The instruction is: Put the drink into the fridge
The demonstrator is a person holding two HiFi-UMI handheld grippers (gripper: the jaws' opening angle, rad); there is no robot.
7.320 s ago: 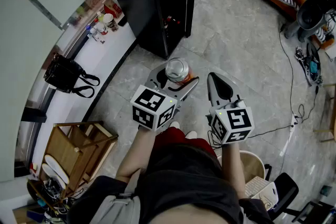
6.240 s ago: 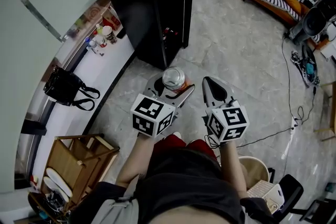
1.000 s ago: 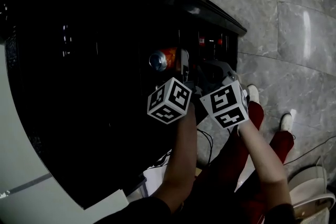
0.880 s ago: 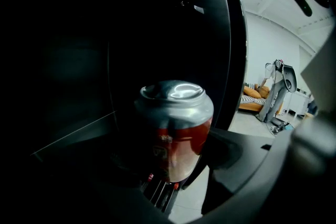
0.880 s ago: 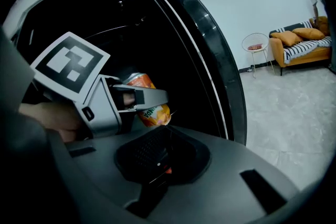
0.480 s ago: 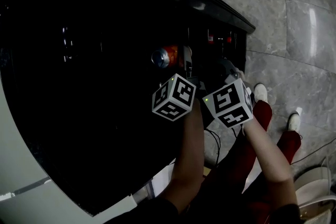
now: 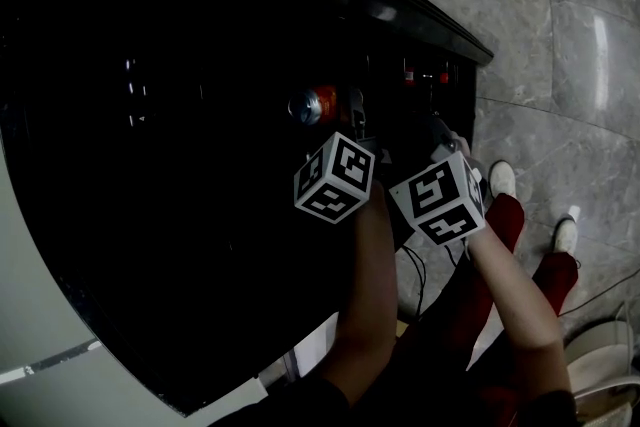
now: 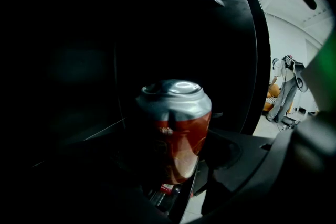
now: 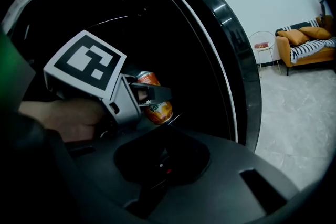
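Note:
An orange drink can [image 7: 314, 104] with a silver top is held in my left gripper [image 7: 338, 111], which is shut on it. The can hangs in the dark opening of the black fridge [image 7: 180, 165]. In the left gripper view the can [image 8: 176, 128] stands upright between the dark jaws, with the fridge's black inside behind it. My right gripper [image 7: 437, 131] is just right of the left one, by the fridge's front edge; its jaws are shut with nothing seen in them. From the right gripper view the left gripper [image 9: 149, 93] and the can [image 9: 156, 103] show inside the fridge.
The fridge's shiny rim [image 9: 220, 34] curves past on the right. Grey stone floor [image 7: 560, 35] lies right of the fridge, with the person's shoes [image 7: 502, 179] on it. An orange sofa [image 9: 307, 42] and a small round table [image 9: 261, 47] stand far off.
Seconds ago I stood back on the floor carrying the can toward the fridge. Over the last second both grippers have edged slightly further in at the fridge opening.

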